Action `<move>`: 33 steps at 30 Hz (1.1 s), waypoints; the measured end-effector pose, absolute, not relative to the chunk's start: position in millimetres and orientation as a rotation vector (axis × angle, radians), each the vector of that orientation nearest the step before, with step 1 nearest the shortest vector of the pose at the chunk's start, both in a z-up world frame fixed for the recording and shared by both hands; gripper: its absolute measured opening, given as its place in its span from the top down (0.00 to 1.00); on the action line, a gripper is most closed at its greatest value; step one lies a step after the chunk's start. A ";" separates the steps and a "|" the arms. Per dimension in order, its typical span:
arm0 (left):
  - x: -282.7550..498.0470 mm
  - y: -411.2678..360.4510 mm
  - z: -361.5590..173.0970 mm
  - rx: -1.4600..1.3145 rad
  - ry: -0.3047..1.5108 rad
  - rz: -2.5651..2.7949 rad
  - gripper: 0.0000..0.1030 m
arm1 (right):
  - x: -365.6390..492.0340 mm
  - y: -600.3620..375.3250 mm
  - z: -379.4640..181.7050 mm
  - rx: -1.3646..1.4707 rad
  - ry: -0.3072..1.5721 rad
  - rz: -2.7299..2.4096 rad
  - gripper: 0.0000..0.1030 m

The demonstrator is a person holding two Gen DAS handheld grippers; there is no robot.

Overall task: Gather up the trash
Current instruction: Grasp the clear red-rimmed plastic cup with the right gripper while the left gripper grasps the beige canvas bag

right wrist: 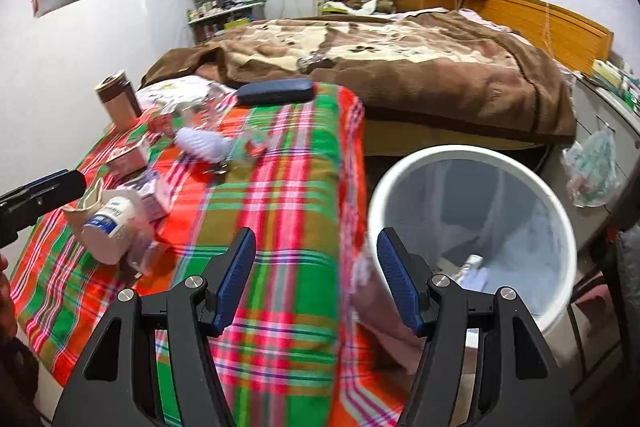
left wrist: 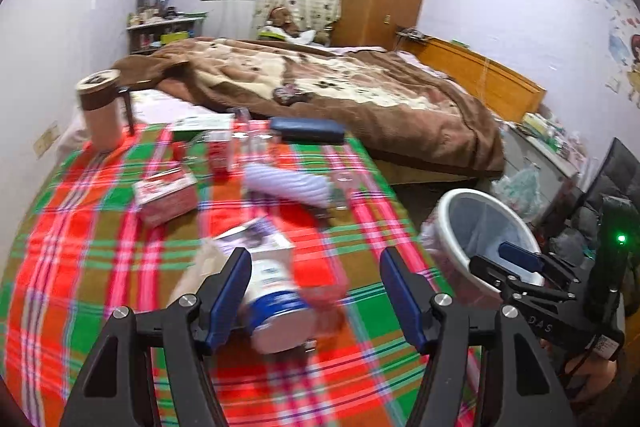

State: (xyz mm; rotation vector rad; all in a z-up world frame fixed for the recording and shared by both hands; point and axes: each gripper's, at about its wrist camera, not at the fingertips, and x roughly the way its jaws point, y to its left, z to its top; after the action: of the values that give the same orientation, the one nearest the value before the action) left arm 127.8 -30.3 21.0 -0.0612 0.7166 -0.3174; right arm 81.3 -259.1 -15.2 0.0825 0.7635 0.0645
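On plaid cloth [right wrist: 288, 187]: one white bottle [left wrist: 276, 311], both tongs [left wrist: 316, 295] [right wrist: 316, 275] agape, empty; one bin [right wrist: 472, 235] alongside.

Left hand-held gripper [left wrist: 316, 291] hovers, jaws apart, over a white bottle [left wrist: 276, 301] on the plaid cloth [left wrist: 80, 227].

The left wrist view looks steeply down along its claw [left wrist: 316, 291] onto the plaid cloth [left wrist: 100, 227], close. The right wrist view tilts likewise over the cloth's edge, white bin [right wrist: 472, 155] right of its claw [right wrist: 316, 279]. Both share cloth, bin and bed [left wrist: 340, 79].
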 end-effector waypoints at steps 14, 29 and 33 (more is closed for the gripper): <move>121.5 46.0 -12.8 -0.138 0.768 -0.210 0.35 | 87.0 -201.6 -32.5 0.056 0.831 0.196 0.37; 143.6 52.6 -42.4 -0.076 0.847 -0.303 0.31 | 107.1 -158.7 -48.4 0.077 0.903 0.311 0.37; 158.2 59.1 -51.0 -0.062 0.870 -0.304 0.30 | 115.3 -151.0 -51.9 0.068 0.921 0.312 0.37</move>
State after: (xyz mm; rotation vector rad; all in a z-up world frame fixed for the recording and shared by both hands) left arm 158.2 59.1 -51.0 -0.0620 0.8698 -0.3039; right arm 115.3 -151.0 -51.9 0.0677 0.9206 0.3124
